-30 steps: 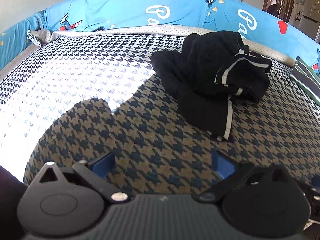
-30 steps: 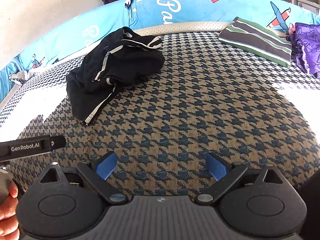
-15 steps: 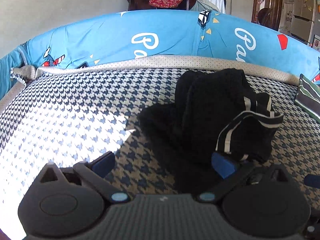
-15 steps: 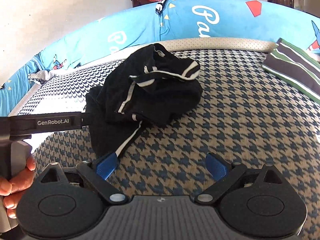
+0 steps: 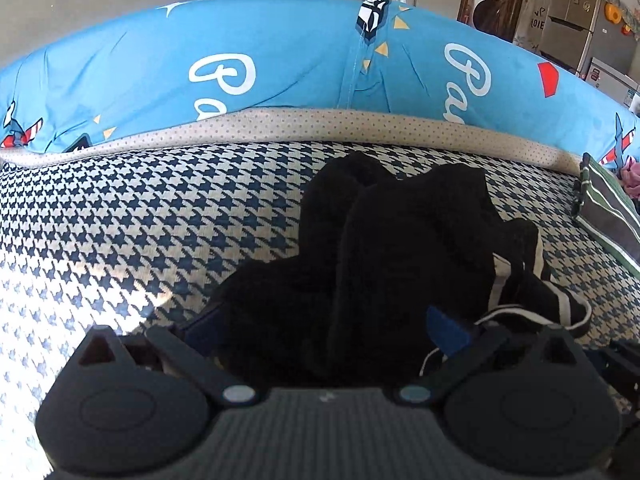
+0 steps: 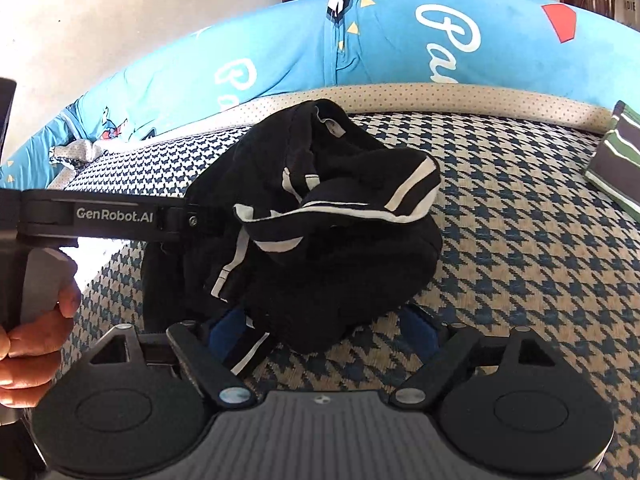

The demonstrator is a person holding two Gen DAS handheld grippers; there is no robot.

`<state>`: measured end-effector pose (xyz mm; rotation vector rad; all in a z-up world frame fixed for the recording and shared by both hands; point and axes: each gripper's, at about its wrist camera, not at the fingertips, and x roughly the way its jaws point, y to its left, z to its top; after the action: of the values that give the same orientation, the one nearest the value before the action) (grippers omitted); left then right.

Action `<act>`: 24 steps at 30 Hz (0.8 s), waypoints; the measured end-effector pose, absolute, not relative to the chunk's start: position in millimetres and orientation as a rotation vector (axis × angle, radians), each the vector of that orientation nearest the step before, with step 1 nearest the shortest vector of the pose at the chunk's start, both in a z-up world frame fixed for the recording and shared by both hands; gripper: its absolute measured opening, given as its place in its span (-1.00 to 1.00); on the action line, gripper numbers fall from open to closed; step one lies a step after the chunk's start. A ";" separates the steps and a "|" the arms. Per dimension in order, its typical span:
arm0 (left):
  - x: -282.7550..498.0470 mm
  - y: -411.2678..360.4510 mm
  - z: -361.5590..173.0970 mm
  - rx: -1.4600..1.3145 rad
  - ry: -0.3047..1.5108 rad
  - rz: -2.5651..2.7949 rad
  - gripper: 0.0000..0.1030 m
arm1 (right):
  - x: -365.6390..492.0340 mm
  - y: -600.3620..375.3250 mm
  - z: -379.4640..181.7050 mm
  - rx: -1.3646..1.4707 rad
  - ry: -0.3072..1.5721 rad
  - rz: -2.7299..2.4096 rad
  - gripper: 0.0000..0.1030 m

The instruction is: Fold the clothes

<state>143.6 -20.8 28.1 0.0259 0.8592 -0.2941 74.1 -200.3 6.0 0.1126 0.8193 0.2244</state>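
now both grippers straddle the crumpled black garment (image 6: 320,240) near the bed's (image 6: 520,260) far edge. the right gripper (image 6: 320,330), jaws just narrowing yet clear, and the wide left gripper (image 5: 324,326) should pinch single edges.

Houndstooth bed (image 5: 140,216): crumpled black garment (image 5: 400,240), striped folded cloth (image 6: 618,160) at right edge.

"GenRobot.AI" in white on the left gripper's black arm (image 6: 116,215). Blue cushion (image 5: 280,64) has white cursive, partly hidden: reads "Pa…". Fridge sign (image 5: 536,20) too small to read.
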 end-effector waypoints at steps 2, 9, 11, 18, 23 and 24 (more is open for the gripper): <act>146.5 -23.6 27.2 0.029 0.853 -0.313 1.00 | 79.7 -193.7 1.2 0.074 0.826 0.229 0.48; 145.6 -31.1 28.1 0.069 0.803 -0.277 1.00 | 80.8 -194.6 8.0 0.027 0.766 0.225 -0.33; 145.4 -32.7 29.8 0.099 0.773 -0.242 1.00 | 80.4 -200.8 15.1 0.037 0.731 0.210 -0.50; 148.1 -29.0 27.7 0.069 0.779 -0.223 1.00 | 86.9 -225.6 32.2 0.113 0.652 0.137 -0.64; 148.1 -28.6 28.3 0.084 0.771 -0.188 1.00 | 89.9 -245.0 35.7 0.158 0.641 0.053 -0.66; 149.2 -28.8 26.6 0.094 0.778 -0.169 1.00 | 90.3 -249.9 35.9 0.161 0.641 0.016 -0.66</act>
<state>149.2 -28.8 26.6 0.0941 0.7775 -0.1686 90.3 -249.9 35.9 0.1608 0.6409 0.0162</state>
